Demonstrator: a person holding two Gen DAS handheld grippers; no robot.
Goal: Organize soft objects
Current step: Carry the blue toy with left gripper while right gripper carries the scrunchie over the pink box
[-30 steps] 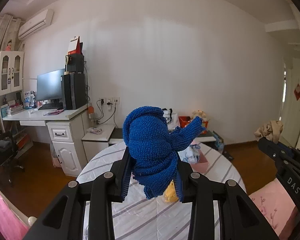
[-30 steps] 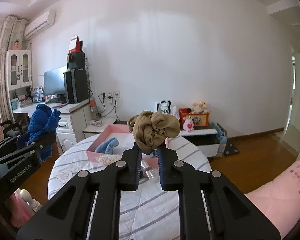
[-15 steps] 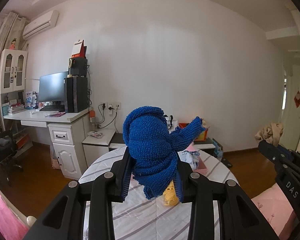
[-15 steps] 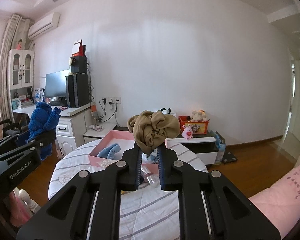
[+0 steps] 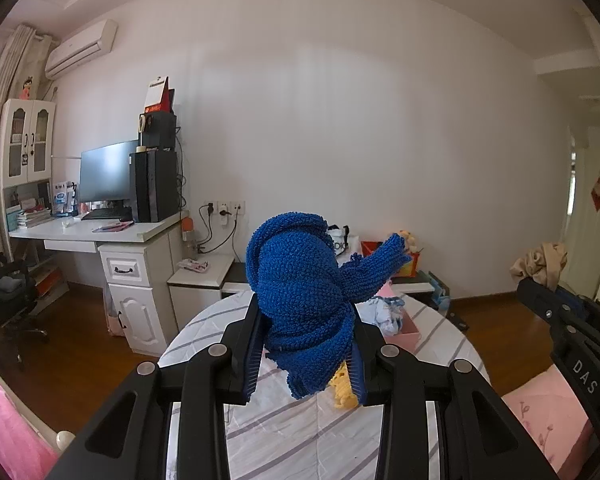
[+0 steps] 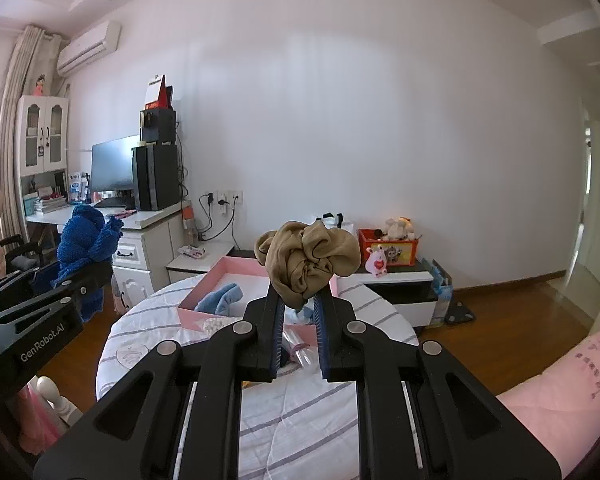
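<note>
My left gripper (image 5: 304, 320) is shut on a bunched blue knit cloth (image 5: 300, 280) and holds it high above the round table (image 5: 300, 432). It also shows in the right wrist view (image 6: 86, 248). My right gripper (image 6: 298, 304) is shut on a crumpled tan cloth (image 6: 308, 258), also held above the table; the tan cloth shows at the right in the left wrist view (image 5: 540, 264). A pink box (image 6: 236, 270) on the table holds a light blue cloth (image 6: 224, 298). A yellow knit piece (image 5: 342, 390) lies under the left gripper.
The round table has a white striped cover (image 6: 300, 412). A clear plastic item (image 6: 296, 350) and a white beaded thing (image 6: 216, 325) lie by the box. A white desk with monitor (image 5: 108, 184) stands at left, a low TV stand (image 6: 400, 284) behind, pink bedding (image 6: 560, 380) at right.
Both grippers keep their cloths and have risen and tilted up slightly; the table sits lower in both views.
</note>
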